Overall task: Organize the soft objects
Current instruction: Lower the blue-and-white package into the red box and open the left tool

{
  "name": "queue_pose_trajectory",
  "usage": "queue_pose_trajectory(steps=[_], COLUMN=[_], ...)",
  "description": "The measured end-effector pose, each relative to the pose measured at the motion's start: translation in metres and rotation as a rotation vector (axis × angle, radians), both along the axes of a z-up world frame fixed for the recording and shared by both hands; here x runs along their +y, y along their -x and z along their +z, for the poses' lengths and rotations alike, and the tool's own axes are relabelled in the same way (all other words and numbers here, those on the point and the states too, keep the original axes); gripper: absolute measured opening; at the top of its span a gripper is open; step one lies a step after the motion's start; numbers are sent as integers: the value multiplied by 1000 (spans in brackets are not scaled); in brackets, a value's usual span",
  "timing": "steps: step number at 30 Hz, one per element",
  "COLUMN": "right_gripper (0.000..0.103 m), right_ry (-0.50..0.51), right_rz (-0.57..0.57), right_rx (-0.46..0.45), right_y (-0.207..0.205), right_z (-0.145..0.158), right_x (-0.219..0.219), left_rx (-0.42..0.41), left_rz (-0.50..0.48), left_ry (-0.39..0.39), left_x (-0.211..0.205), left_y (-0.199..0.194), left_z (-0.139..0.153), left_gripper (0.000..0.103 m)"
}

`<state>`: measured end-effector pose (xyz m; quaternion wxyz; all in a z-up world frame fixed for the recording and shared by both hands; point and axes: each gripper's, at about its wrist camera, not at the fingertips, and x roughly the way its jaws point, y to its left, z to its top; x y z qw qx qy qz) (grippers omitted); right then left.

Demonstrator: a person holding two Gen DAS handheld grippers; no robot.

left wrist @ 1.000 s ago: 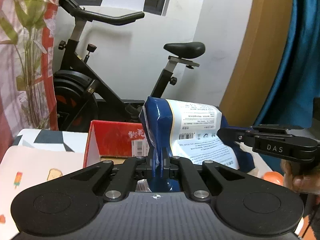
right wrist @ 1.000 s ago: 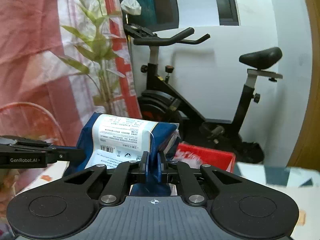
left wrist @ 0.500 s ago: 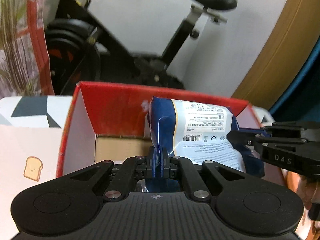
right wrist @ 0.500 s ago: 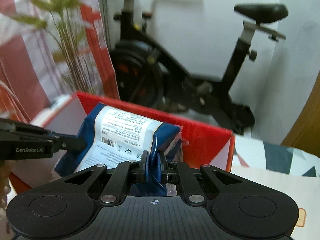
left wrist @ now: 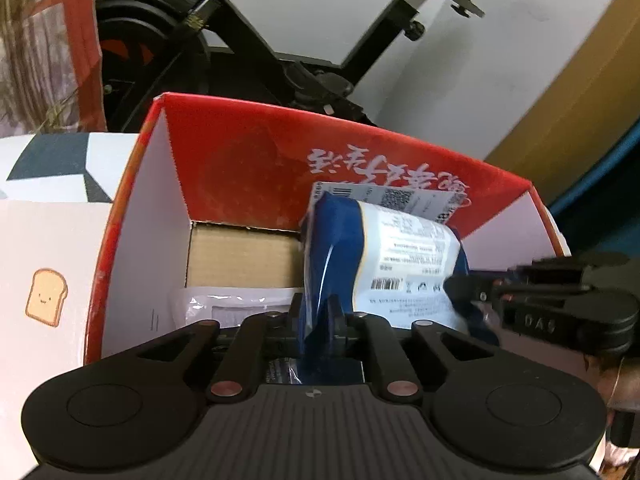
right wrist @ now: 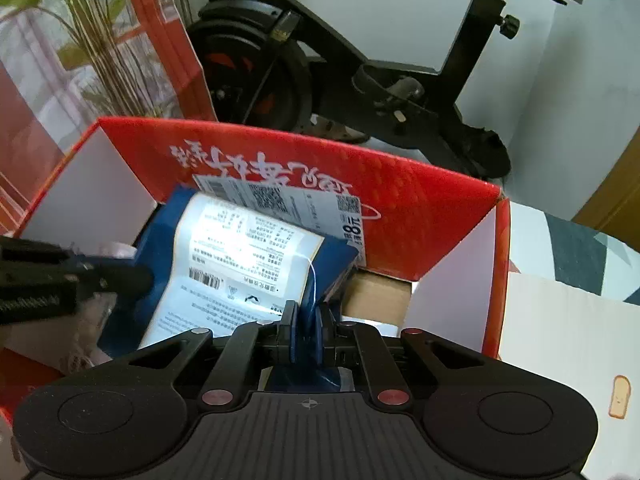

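The left gripper (left wrist: pixel 318 320) pinches one end of a blue and white plastic pack (left wrist: pixel 384 264); its jaws have just been opening a little, with the blue film between them. The right gripper (right wrist: pixel 306 322) is clamped tight on the other end of the pack (right wrist: pixel 240 256). The pack hangs inside the open red carton (left wrist: pixel 248 168), above a clear plastic bag (left wrist: pixel 224 304) on the bottom. Behind the carton stands an exercise bike (right wrist: pixel 360 60).

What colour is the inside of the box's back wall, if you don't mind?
Red with white lettering; the box shows it best in the right wrist view.
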<state>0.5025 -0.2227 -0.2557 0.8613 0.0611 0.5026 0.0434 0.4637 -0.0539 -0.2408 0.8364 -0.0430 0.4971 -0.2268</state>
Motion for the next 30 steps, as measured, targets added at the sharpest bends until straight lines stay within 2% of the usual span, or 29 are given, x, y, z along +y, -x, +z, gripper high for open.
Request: queue_pose_trajectory(steps=[3,9,15,19,20,22,23,24,26,30], right_gripper=[8,8,10,15,18,20,26,35,38,46], right_ry=[7,46,98,154,158,147,147,151,160,141], right_rz=[11,73,90,103,104,96,94,82,83,82], right_rx=[34,115,112,96,90,52,23,-11,-43,-76], right_y=[-3,-14,-14,-12,-10,-5,-2,3,12,33], right_z=[-4,-16,-17,-15,-13,-5,1,10,23,48], right_x=[-2,8,18,25,25,22,21,19,16,9], left_rx=[1,-35,-28,-61,-73,-116,-139,-158,-195,-216], left_rz=[14,0,17,25,33,55,64,75,91,105], left_ry=[2,-43,-38,-74,-78,-73,-68,-64,-43,-27], left_x=[-2,-12,-9,-13,-13,-11,-10,-9,-7,-5], left_y=[1,6,4,7,9,13,16,18,22,28], left_z=[0,2,1,3,4,9,12,14,19,26], left_gripper=[11,11,12,14,19,38,52,58,58,60])
